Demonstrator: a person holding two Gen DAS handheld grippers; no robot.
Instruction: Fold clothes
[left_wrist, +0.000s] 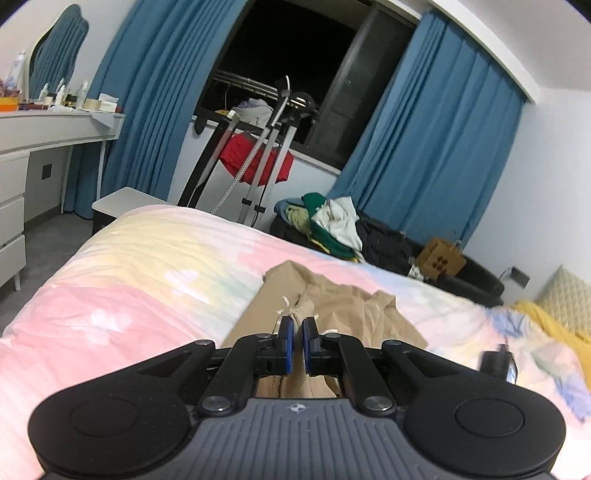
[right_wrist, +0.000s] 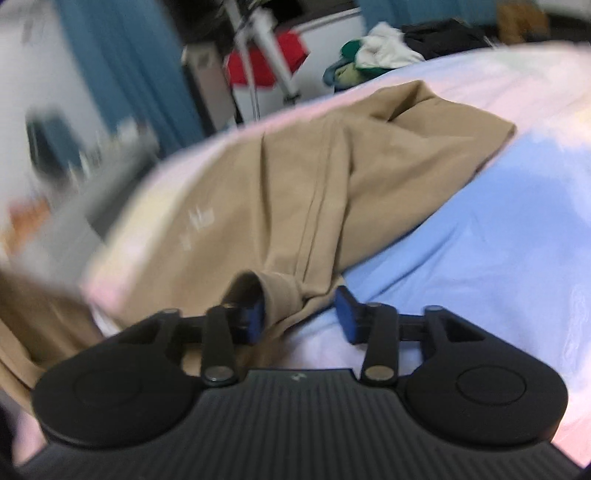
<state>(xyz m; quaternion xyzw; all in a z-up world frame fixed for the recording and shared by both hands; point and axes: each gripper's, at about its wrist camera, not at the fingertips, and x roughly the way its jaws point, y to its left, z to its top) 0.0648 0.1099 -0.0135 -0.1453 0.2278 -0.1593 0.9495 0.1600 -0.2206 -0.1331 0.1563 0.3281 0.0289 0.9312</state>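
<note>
Tan trousers (left_wrist: 332, 306) lie crumpled on a pastel bedspread (left_wrist: 140, 280). In the left wrist view their gathered waist with a white drawstring (left_wrist: 286, 301) sits at my left gripper (left_wrist: 298, 323), which is shut on that tan fabric. In the right wrist view a trouser leg (right_wrist: 295, 177) runs away from me across the bed. Its open cuff (right_wrist: 275, 291) lies between the jaws of my right gripper (right_wrist: 301, 301). The left pad touches the cuff and the right pad (right_wrist: 347, 314) stands clear of it, so this gripper is open.
Beyond the bed's far edge stand a metal rack with a red cloth (left_wrist: 258, 158), a dark sofa piled with clothes (left_wrist: 332, 221) and a brown box (left_wrist: 441, 260). A white dresser (left_wrist: 44, 147) is at left. Yellow fabric (left_wrist: 550, 317) lies near the headboard at right.
</note>
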